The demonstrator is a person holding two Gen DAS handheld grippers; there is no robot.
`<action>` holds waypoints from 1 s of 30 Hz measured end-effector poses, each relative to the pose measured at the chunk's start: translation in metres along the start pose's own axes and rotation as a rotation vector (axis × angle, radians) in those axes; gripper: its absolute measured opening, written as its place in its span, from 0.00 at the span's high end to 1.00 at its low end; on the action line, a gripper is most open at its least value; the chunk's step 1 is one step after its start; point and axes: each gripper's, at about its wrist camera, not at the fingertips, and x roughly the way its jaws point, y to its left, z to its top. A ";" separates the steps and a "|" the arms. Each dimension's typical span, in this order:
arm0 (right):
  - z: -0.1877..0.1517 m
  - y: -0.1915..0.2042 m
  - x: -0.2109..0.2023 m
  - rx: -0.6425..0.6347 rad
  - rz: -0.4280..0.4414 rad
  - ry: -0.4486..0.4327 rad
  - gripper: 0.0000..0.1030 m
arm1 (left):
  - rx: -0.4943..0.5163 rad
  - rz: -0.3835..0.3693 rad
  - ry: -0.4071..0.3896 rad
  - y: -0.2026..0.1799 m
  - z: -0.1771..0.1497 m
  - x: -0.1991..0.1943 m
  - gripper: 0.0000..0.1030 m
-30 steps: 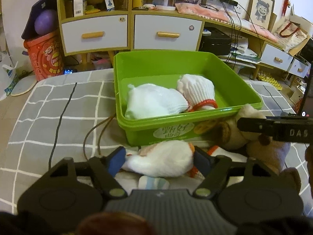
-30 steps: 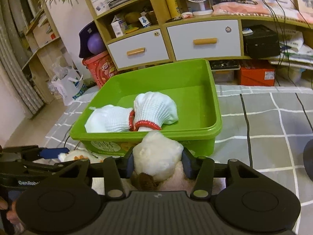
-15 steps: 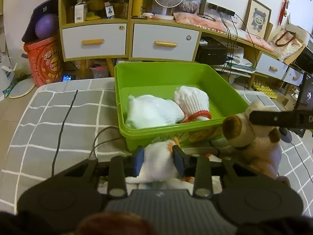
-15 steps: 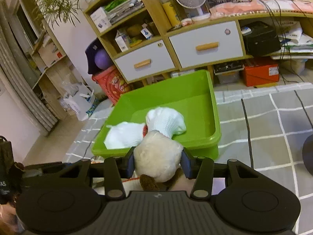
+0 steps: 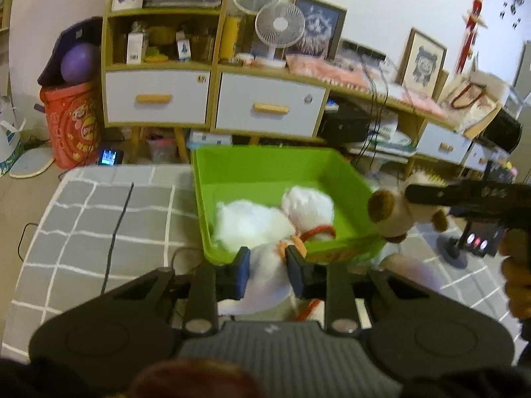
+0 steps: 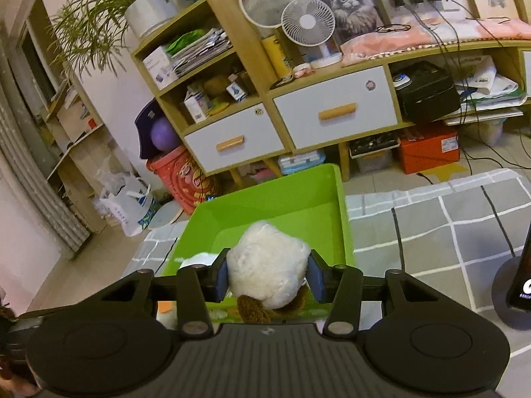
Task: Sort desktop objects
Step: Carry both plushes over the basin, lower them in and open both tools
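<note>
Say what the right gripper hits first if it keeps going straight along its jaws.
Probably nothing before the green bin: the right gripper, shut on the plush toy, points over its near rim into the interior. Depth is unclear.

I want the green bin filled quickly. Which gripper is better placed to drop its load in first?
Probably the right gripper. Its plush toy is held up at the bin rim, over the near corner. The left gripper holds a white glove lower, in front of the near wall.
</note>
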 end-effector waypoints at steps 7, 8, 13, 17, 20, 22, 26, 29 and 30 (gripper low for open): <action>0.013 -0.001 0.003 0.024 -0.019 -0.026 0.54 | -0.013 -0.026 -0.066 -0.002 0.031 -0.018 0.77; 0.015 -0.001 0.004 0.028 -0.021 -0.031 0.54 | -0.016 -0.026 -0.067 -0.003 0.036 -0.017 0.77; 0.024 0.001 0.010 0.027 -0.059 -0.050 0.54 | -0.039 -0.050 -0.067 -0.007 0.062 -0.004 0.77; 0.027 -0.001 0.012 0.042 -0.058 -0.050 0.54 | -0.053 -0.060 -0.094 -0.012 0.084 0.002 0.77; 0.029 -0.002 0.012 0.049 -0.066 -0.054 0.54 | -0.069 -0.078 -0.128 -0.018 0.099 0.004 0.77; 0.030 -0.004 0.013 0.054 -0.068 -0.055 0.54 | -0.080 -0.093 -0.151 -0.022 0.108 0.005 0.77; 0.030 -0.005 0.017 0.053 -0.073 -0.049 0.54 | -0.104 -0.126 -0.168 -0.031 0.120 0.013 0.77; 0.029 -0.007 0.020 0.051 -0.080 -0.042 0.54 | -0.120 -0.135 -0.170 -0.035 0.127 0.020 0.77; 0.029 -0.008 0.020 0.052 -0.082 -0.040 0.54 | -0.125 -0.136 -0.168 -0.036 0.129 0.023 0.77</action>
